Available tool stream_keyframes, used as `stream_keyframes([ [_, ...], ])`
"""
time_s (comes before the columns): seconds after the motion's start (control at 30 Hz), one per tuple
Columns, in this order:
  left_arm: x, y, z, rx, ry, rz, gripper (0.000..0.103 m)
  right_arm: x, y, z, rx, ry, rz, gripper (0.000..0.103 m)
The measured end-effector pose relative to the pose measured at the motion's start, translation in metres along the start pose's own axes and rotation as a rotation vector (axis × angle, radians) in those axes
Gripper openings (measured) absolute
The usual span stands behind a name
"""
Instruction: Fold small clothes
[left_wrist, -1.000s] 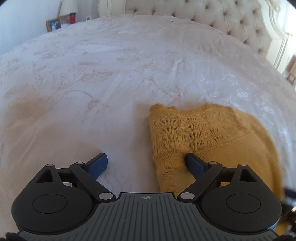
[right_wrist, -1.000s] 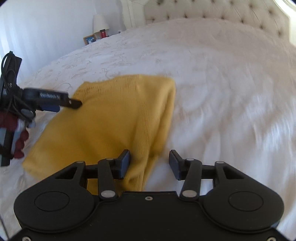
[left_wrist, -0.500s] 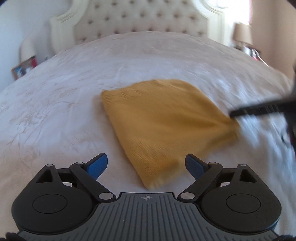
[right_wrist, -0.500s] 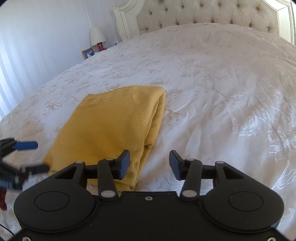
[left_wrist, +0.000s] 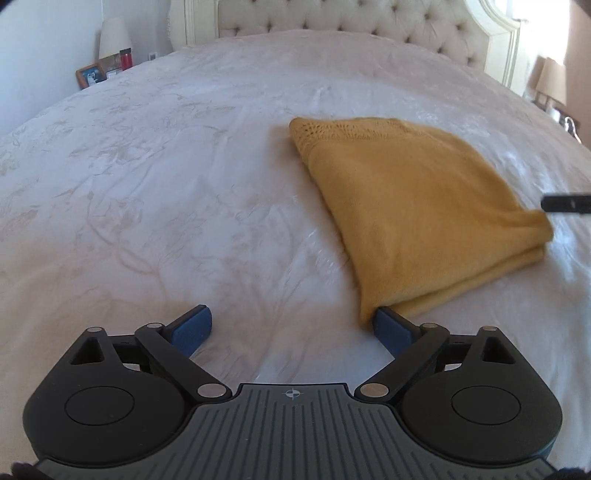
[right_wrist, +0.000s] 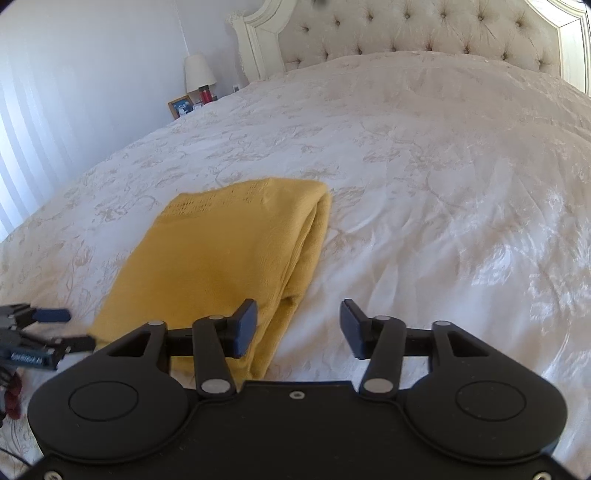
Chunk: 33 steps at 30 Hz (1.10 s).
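A mustard-yellow knit sweater (left_wrist: 413, 206) lies folded into a flat stack on the white bedspread (left_wrist: 166, 184); it also shows in the right wrist view (right_wrist: 229, 258). My left gripper (left_wrist: 293, 326) is open and empty, its right finger at the sweater's near corner. My right gripper (right_wrist: 297, 328) is open and empty, its left finger over the sweater's near right edge. The left gripper shows at the far left of the right wrist view (right_wrist: 51, 332). One finger of the right gripper (left_wrist: 567, 204) shows at the right edge of the left wrist view.
A tufted cream headboard (right_wrist: 406, 37) stands at the far end of the bed. A nightstand with a lamp (right_wrist: 199, 72), a red bottle (right_wrist: 205, 94) and a framed photo (right_wrist: 181, 106) is at the far left. Another lamp (left_wrist: 552, 81) stands at the far right.
Both grippers have pulled back from the sweater and swung their views toward the headboard. The sweater now lies flat and still in its folded stack.
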<state>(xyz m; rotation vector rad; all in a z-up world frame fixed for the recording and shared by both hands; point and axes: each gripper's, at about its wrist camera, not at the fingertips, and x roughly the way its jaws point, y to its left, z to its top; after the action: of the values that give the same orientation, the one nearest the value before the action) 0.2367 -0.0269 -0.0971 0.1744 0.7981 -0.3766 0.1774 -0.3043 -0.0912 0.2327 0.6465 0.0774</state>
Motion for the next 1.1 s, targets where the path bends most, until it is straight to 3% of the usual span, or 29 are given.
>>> stream_keyframes([
  [0.07, -0.008, 0.007, 0.005, -0.067, -0.021, -0.040, 0.095, 0.006, -0.005, 0.008, 0.014, 0.001, 0.023, 0.077],
  [0.2, -0.016, 0.019, 0.018, -0.263, -0.081, -0.171, 0.096, 0.029, -0.014, 0.025, 0.043, 0.015, 0.068, 0.083],
  [0.3, 0.003, 0.017, 0.031, -0.344, -0.051, -0.272, 0.096, 0.054, -0.020, 0.034, 0.093, 0.051, 0.115, 0.085],
  [0.5, 0.055, -0.007, 0.041, -0.329, 0.035, -0.362, 0.096, 0.100, -0.029, 0.038, 0.200, 0.130, 0.196, 0.089],
  [0.67, 0.074, -0.018, 0.050, -0.325, 0.043, -0.421, 0.102, 0.120, -0.035, 0.039, 0.270, 0.112, 0.282, 0.099],
  [0.73, 0.078, -0.021, 0.054, -0.316, 0.047, -0.425, 0.102, 0.128, -0.037, 0.041, 0.299, 0.100, 0.319, 0.103],
  [0.93, 0.081, -0.028, 0.058, -0.293, 0.035, -0.418, 0.102, 0.141, -0.048, 0.048, 0.395, 0.079, 0.399, 0.103],
  [1.0, 0.077, -0.028, 0.053, -0.289, 0.032, -0.429, 0.102, 0.141, -0.050, 0.049, 0.402, 0.085, 0.411, 0.096],
  [1.03, 0.074, -0.028, 0.050, -0.290, 0.034, -0.441, 0.101, 0.140, -0.049, 0.049, 0.389, 0.092, 0.404, 0.073],
  [1.1, 0.070, -0.026, 0.045, -0.316, 0.051, -0.478, 0.100, 0.142, -0.048, 0.047, 0.377, 0.142, 0.374, 0.045],
])
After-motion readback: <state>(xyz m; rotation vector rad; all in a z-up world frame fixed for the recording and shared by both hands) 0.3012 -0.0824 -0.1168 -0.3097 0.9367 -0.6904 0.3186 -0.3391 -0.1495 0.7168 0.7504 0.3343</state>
